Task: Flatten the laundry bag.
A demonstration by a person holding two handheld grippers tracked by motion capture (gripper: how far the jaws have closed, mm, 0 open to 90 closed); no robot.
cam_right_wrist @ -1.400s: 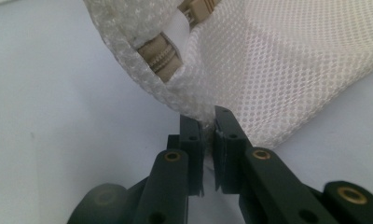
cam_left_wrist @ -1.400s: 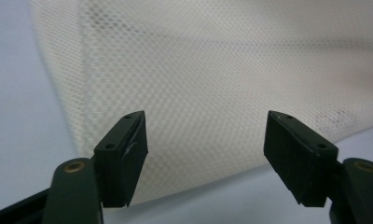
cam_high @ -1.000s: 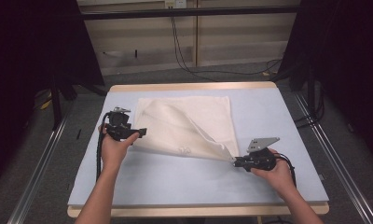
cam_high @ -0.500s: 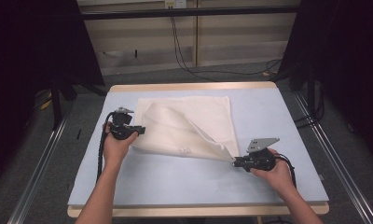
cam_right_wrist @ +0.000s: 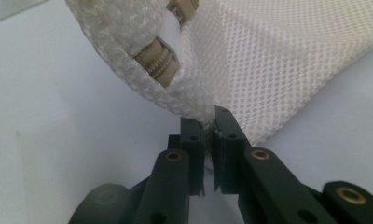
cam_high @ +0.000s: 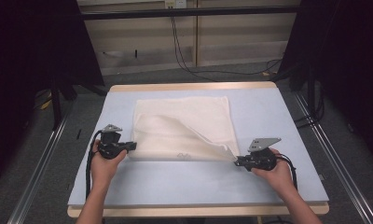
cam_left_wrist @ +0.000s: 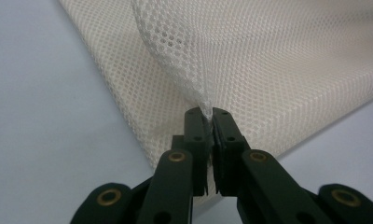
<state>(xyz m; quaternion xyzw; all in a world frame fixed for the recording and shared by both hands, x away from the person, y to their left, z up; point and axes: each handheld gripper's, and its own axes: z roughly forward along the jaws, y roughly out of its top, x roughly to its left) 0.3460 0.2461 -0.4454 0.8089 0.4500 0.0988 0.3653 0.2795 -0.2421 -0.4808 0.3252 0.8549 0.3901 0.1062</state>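
Mesh bag (cam_high: 184,126) corners pinched by left gripper (cam_high: 131,146) and right gripper (cam_high: 237,161).

- Bare table (cam_high: 184,186) is lying free in front of the mesh bag (cam_high: 184,123).
- The bag is covering the middle; side strips are staying passable.

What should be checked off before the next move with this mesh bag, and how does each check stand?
1. Left gripper pinching the mesh bag: ok, its jaws have just closed on a lifted fold.
2. Right gripper gripping the bag's corner: ok, mesh sits between its jaws.
3. Zipper free of the jaws: ok, it lies above them.
4. Both layers caught on the left: cannot tell.
5. Bag fully on the table: ok.
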